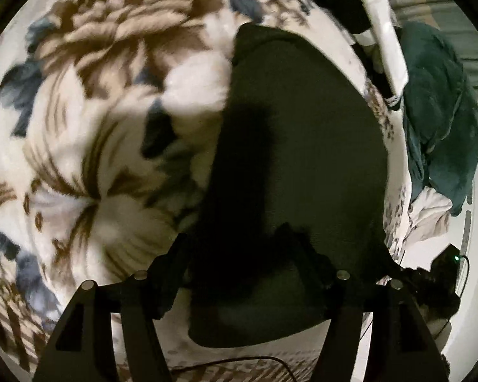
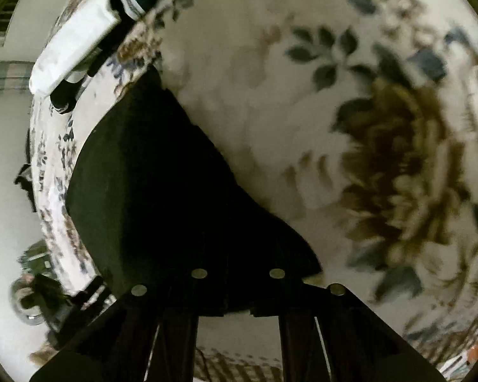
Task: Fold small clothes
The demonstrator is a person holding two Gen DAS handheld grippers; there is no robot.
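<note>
A small black garment (image 1: 296,146) lies spread on the floral blanket (image 1: 89,102). In the left wrist view my left gripper (image 1: 239,251) stands at its near edge with the fingers wide apart, the cloth between and over them. In the right wrist view the same black garment (image 2: 149,184) runs away to the upper left, and my right gripper (image 2: 239,289) sits at its near corner. The dark cloth hides the fingertips, so the right grip is unclear.
A pile of folded clothes, white and dark (image 1: 382,31), lies at the far edge of the bed; it also shows in the right wrist view (image 2: 76,41). A teal garment (image 1: 439,121) lies beyond it. A cable (image 1: 255,363) runs near me. The floor (image 2: 6,165) is past the bed edge.
</note>
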